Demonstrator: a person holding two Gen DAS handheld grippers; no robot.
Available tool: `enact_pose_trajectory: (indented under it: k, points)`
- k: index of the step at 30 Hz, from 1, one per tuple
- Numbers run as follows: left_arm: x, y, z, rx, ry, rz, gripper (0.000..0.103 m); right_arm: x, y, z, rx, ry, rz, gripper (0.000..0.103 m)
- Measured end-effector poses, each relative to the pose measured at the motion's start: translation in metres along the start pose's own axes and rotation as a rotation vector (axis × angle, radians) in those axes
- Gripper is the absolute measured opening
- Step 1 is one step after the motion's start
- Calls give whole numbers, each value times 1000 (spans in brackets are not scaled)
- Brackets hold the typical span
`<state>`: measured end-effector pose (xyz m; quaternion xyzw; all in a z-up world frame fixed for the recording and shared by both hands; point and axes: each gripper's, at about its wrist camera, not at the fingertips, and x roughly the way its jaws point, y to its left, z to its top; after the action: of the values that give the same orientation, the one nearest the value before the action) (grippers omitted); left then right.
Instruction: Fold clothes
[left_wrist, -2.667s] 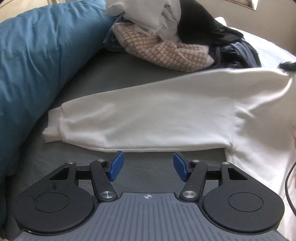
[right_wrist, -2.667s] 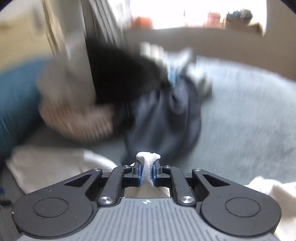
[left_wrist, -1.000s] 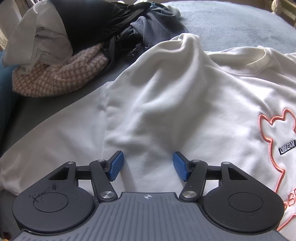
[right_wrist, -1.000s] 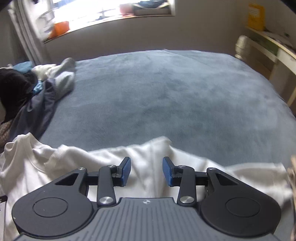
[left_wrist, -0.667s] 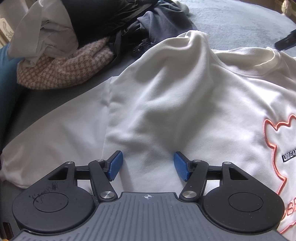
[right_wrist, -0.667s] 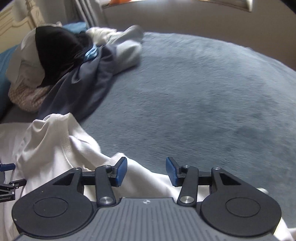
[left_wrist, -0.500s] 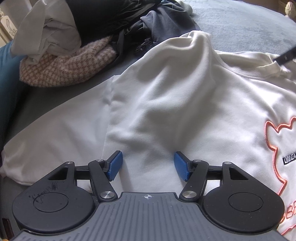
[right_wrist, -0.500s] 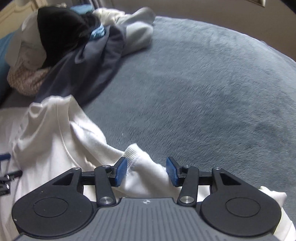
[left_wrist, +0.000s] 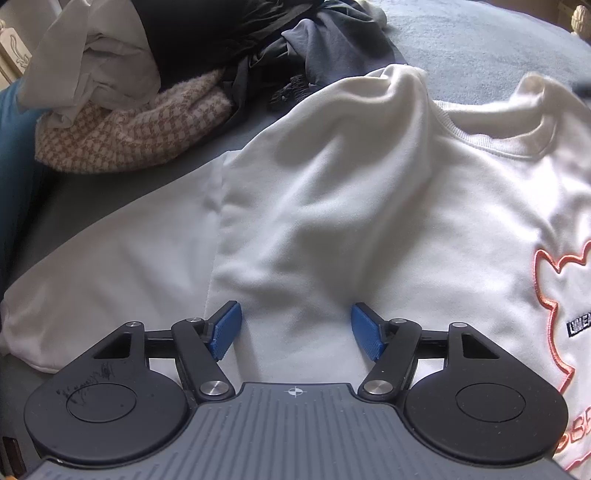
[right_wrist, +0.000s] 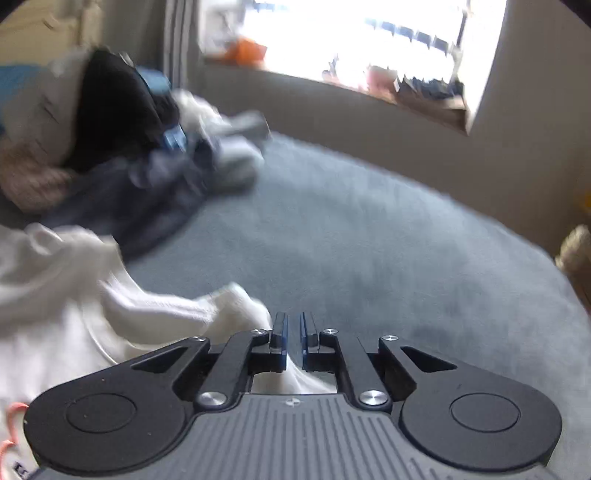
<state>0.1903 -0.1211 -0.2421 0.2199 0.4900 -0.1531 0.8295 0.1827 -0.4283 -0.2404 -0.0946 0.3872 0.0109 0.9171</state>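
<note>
A white sweatshirt (left_wrist: 369, 206) with a pink outline print lies face up on the grey-blue bed, its left sleeve (left_wrist: 110, 266) stretched out to the left. My left gripper (left_wrist: 295, 332) is open and low over the shirt near the armpit seam, fabric between its blue pads. My right gripper (right_wrist: 291, 339) is shut on the sweatshirt (right_wrist: 74, 295) at the collar and shoulder edge; white fabric shows behind the closed pads. The right wrist view is blurred.
A pile of unfolded clothes (left_wrist: 177, 66) lies at the back left: black, navy, white and a pink checked knit (left_wrist: 129, 133). It also shows in the right wrist view (right_wrist: 110, 147). A teal duvet (left_wrist: 14, 147) borders the left. Bare bed cover (right_wrist: 369, 258) spreads to the right.
My right gripper closed on the sweatshirt's collar edge and is now moving, with the view swinging up. My left gripper stayed open over the shirt, shifting only slightly.
</note>
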Motion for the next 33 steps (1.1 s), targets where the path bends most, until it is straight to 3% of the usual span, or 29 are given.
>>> enact_pose_trajectory:
  k: [3, 6, 9, 14, 19, 22, 28, 33]
  points:
    - [-1, 3, -1, -8, -1, -12, 67, 14, -12, -3, 105, 77, -3, 17]
    - [-1, 7, -1, -15, 0, -29, 67, -2, -41, 3, 362, 0, 102, 20]
    - [-3, 11, -2, -24, 0, -40, 67, -4, -56, 18, 495, -16, 185, 21]
    - [-11, 22, -6, -35, -9, -74, 67, 3, -25, 39, 374, 29, 242, 21]
    - [-21, 39, -9, -35, -40, -102, 66, -5, 27, 45, 321, 68, 372, 20]
    - [-28, 55, -13, -55, -43, -117, 67, -2, 63, 49, 271, 118, 387, 20]
    - [-39, 98, -38, -94, -57, -137, 67, -4, 98, 71, 374, 141, 434, 21]
    - [-32, 117, -57, -113, -41, -138, 67, -9, 122, 81, 426, 159, 378, 21]
